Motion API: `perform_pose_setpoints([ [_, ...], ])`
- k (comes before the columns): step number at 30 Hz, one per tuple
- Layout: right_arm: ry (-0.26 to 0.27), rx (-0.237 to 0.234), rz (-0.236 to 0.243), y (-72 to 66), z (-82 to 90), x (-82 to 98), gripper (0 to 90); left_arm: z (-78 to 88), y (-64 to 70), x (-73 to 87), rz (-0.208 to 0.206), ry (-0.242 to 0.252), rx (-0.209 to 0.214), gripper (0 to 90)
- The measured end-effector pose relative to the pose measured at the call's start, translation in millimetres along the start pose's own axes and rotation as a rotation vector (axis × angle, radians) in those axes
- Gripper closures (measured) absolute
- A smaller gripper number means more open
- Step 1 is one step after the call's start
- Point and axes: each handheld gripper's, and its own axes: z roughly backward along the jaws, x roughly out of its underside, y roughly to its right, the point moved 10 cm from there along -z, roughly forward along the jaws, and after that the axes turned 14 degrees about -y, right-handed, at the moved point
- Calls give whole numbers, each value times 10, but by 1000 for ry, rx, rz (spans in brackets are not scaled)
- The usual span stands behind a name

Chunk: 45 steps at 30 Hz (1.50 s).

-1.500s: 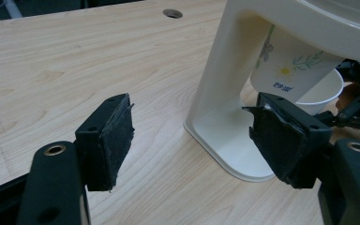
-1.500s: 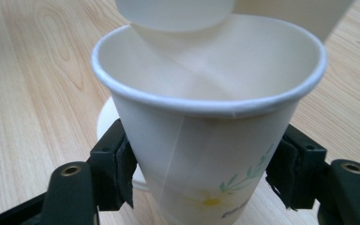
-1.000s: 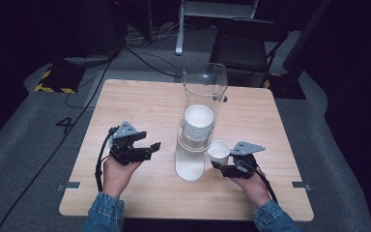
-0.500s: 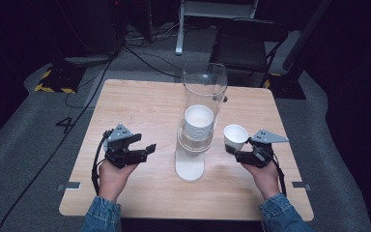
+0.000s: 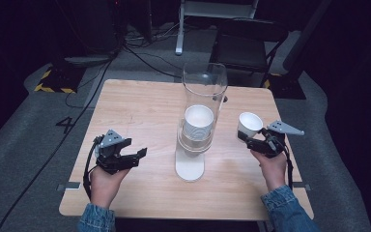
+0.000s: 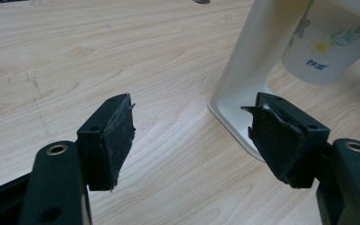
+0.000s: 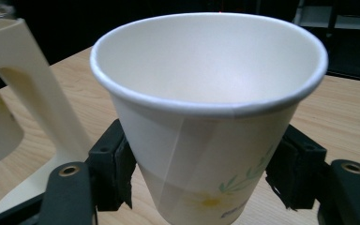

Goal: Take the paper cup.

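at the centre of the light wooden table (image 5: 145,106), a tall clear plastic tube (image 5: 204,87) on a cream plastic dispenser stand (image 5: 190,166) carries a stack of white paper cups (image 5: 198,122), the top one open-mouthed and empty as seen from above. in the left gripper view the lowest stacked cup, printed with a daisy and green leaves, hangs out below the tube at two o'clock, beside the stand's cream upright.

your right gripper (image 5: 251,139), at three o'clock from the dispenser and well apart from it, pinches a single white paper cup with a daisy print (image 7: 211,117); in the right gripper view both black pads press its lower wall from either side, the cup upright, its rim wide and nothing inside it. it is held clear of the tabletop.

your left gripper (image 6: 192,136), at eight o'clock from the stand, has its jaws spread wide with only bare wood between them, the torn black pads (image 6: 119,136) touching nothing; the stand's foot lies just beyond the far pad.
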Motion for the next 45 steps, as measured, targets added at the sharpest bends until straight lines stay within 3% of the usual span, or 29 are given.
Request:
perform_pose_setpoints([
  [4,15,19,-35,158,-14,-10,327,0,-17,39,3,-8,-9,300],
  [10,10,94,-62,404,-60,35,330,-11,-28,82,7,-19,-18,298],
  [14,-60,102,-112,525,-141,115,333,-11,-32,100,6,-25,-17,298],
  [19,-91,153,-102,619,-220,191,329,-14,-44,126,15,-33,-19,299],
  [25,-121,157,-101,675,-294,284,328,-41,-54,141,19,-42,-20,299],
  [35,-196,139,-67,628,-462,421,325,-50,-59,148,10,-49,-24,301],
  [45,-262,134,-71,631,-554,539,320,-63,-58,152,11,-61,-16,303],
])
